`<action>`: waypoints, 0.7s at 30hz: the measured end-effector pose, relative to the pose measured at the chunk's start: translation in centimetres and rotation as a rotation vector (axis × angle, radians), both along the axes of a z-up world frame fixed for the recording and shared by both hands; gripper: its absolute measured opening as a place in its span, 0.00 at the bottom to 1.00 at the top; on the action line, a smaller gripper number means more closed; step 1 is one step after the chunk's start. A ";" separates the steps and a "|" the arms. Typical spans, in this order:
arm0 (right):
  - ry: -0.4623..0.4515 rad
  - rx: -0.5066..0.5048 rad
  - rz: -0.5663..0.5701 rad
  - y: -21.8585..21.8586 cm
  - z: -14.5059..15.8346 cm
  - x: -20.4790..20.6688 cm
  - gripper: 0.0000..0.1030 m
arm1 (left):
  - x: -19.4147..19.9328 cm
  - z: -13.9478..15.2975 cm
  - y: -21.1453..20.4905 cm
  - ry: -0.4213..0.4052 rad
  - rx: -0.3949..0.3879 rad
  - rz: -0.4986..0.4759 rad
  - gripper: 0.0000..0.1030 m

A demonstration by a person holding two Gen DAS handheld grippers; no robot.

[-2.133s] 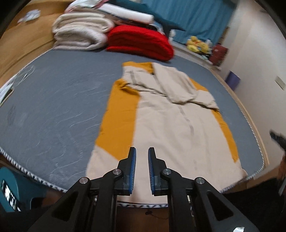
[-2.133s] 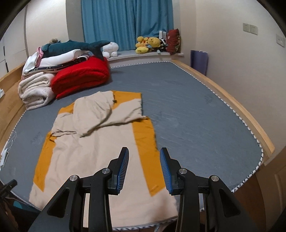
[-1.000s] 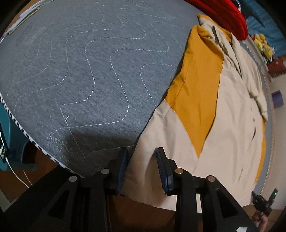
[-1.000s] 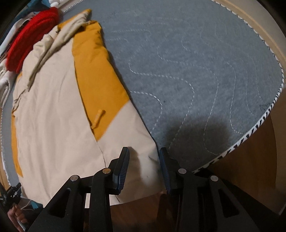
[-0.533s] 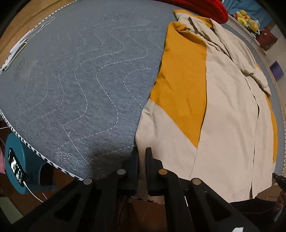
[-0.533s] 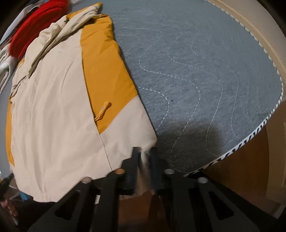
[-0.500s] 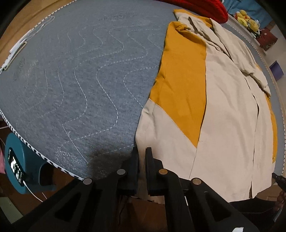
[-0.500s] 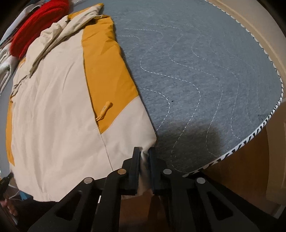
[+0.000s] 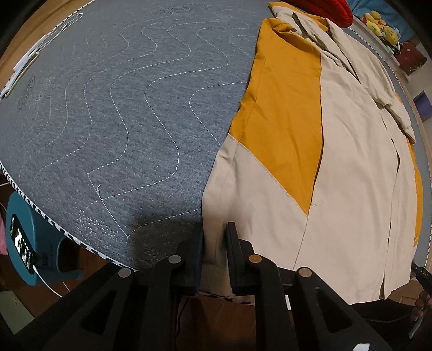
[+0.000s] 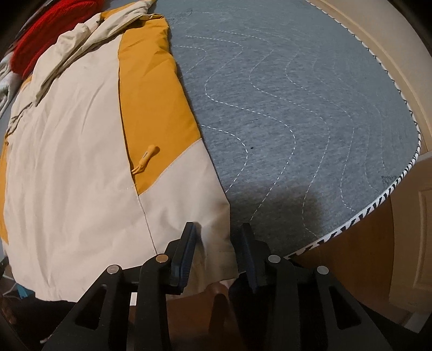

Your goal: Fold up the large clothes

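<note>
A: On the grey quilted mattress point(image 9: 113, 113) the cream and mustard jacket point(image 9: 345, 167) lies flat, hem toward the near edge, collar end toward the red blanket point(image 10: 35, 29).

B: Left gripper point(image 9: 214, 237)?

A: At the hem's left corner, pointing steeply down. That corner of cream cloth runs up between the two fingers. The jaws have just been opening a little; a slim gap shows on each side of the fabric, so the pads look released rather than pinching.

B: Right gripper point(image 10: 217, 237)?

A: At the opposite hem corner. Jaws have just been opening and stand clearly apart. The jacket's corner sits between them, nearer the right finger, with the side edge of the jacket running up from there. No pad presses on it.

B: Anything else on the jacket?

A: An orange zipper pull point(image 10: 145, 159) lies on the mustard panel, well above the right gripper. Sleeves are folded across the chest at the far end.

B: Surroundings?

A: A teal stand with a lit phone point(image 9: 20, 240) sits beside the mattress's near left edge; plush toys point(image 9: 380, 24) far right.
</note>
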State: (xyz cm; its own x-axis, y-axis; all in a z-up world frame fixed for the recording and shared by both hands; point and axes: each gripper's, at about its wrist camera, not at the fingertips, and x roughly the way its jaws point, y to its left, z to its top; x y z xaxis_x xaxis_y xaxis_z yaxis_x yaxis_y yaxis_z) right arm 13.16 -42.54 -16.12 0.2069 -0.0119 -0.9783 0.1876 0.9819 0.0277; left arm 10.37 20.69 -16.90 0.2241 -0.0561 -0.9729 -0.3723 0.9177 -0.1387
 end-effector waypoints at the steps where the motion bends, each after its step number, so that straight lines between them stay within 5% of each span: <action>1: 0.001 -0.001 0.002 0.0 -0.1 -0.1 0.34 | -0.1 0.1 -0.1 0.000 0.000 0.001 0.14; 11: 0.001 0.060 0.016 0.4 -0.3 0.0 0.32 | -0.2 -0.1 0.0 -0.002 0.002 0.002 0.14; 16: -0.019 0.161 -0.010 -0.8 -0.1 -0.1 0.09 | -0.4 0.3 -0.3 -0.021 -0.008 0.005 0.07; 21: -0.096 0.229 -0.029 -1.6 1.7 -0.7 0.05 | -1.0 3.5 -0.4 -0.107 -0.034 -0.017 0.04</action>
State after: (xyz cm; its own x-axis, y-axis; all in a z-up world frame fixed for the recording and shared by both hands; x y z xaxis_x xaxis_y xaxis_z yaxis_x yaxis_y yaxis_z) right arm 12.50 -44.09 -14.45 0.3016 0.2004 -0.9321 0.2015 0.9422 0.2678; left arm 9.41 20.32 -13.36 0.3257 -0.0934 -0.9408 -0.3379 0.9179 -0.2082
